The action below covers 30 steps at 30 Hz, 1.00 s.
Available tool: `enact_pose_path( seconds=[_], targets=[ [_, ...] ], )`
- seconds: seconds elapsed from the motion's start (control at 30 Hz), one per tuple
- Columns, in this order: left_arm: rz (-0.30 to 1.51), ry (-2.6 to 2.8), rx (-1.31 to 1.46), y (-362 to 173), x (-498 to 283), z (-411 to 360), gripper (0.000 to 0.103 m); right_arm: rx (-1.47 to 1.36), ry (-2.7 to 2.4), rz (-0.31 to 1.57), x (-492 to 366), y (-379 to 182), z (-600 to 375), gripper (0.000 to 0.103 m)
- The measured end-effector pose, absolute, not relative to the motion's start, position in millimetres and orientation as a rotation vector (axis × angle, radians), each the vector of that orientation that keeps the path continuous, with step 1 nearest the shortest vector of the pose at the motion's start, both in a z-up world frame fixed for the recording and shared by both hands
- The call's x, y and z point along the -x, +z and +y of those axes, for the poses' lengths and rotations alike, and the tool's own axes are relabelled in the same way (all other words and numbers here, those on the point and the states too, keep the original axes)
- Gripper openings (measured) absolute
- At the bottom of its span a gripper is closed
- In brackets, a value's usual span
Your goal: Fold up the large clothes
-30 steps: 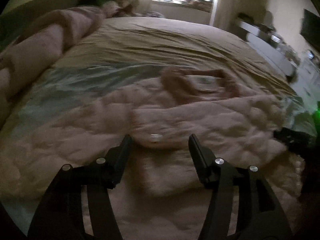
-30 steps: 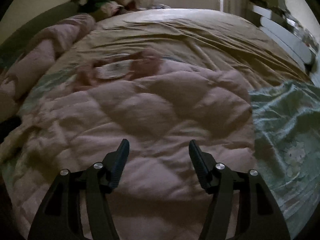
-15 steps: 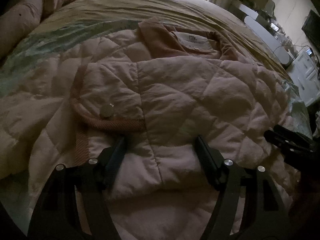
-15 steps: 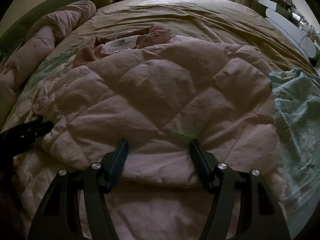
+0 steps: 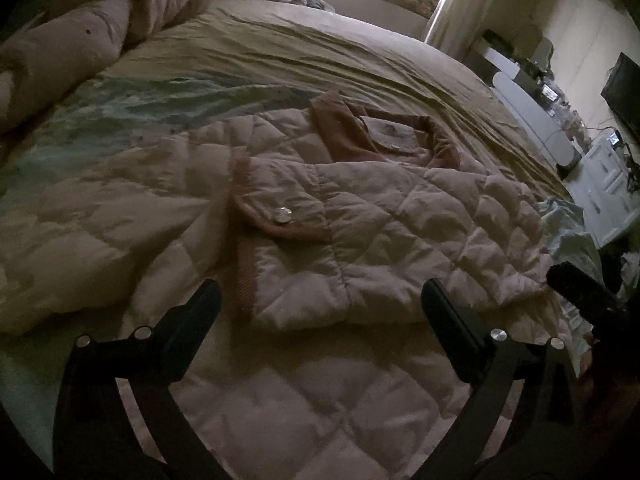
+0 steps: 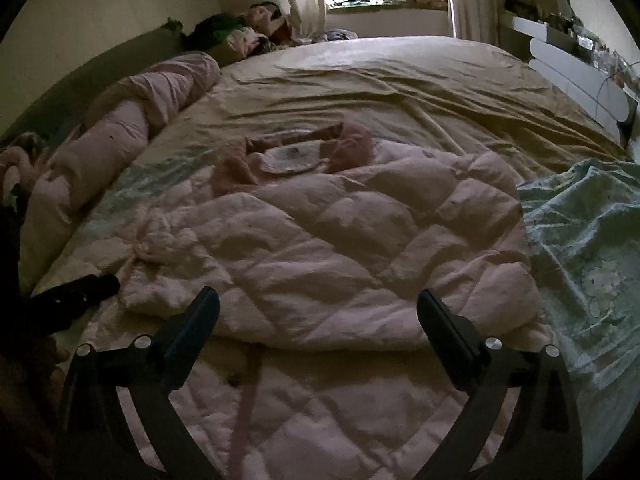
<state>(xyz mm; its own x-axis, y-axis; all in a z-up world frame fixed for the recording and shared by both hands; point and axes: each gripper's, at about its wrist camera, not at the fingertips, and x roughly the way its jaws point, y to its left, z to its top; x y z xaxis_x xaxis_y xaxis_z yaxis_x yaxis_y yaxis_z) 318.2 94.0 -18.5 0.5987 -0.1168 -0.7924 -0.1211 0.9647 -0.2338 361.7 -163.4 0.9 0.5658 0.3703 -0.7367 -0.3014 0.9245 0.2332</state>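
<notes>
A pink quilted jacket [image 5: 400, 216] lies front-up on the bed, its darker pink collar [image 5: 384, 136] at the far end. Both sleeves are folded across the chest; one cuff shows a metal snap [image 5: 282, 215]. My left gripper [image 5: 320, 292] hovers over the near edge of the folded sleeve, its jaws opening wide, with fabric below them and nothing pinched. My right gripper [image 6: 317, 300] stands the same way over the jacket [image 6: 340, 240], jaws opening and pads off the cloth. Each gripper shows at the side of the other's view: left gripper [image 6: 80, 292], right gripper [image 5: 576, 284].
A rolled pink duvet [image 6: 120, 128] runs along the bed's left side. A pale green printed sheet [image 6: 592, 248] lies to the right of the jacket, on the tan bedsheet [image 5: 320, 60]. White furniture [image 5: 532, 120] stands beyond the bed's right edge, and a window is at the far end.
Both pairs of jaws stand much wider apart than before. Both grippers have drawn back from the folded sleeves, which lie still on the jacket's chest.
</notes>
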Motion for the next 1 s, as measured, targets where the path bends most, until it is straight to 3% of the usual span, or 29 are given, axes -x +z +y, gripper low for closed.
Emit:
enact_pose_path(
  seconds=[1.0],
  targets=[
    [0.793,0.296,0.369,10,-196,239,0.094,0.038,0.697,0.766,-310,68,22,0.099]
  ],
)
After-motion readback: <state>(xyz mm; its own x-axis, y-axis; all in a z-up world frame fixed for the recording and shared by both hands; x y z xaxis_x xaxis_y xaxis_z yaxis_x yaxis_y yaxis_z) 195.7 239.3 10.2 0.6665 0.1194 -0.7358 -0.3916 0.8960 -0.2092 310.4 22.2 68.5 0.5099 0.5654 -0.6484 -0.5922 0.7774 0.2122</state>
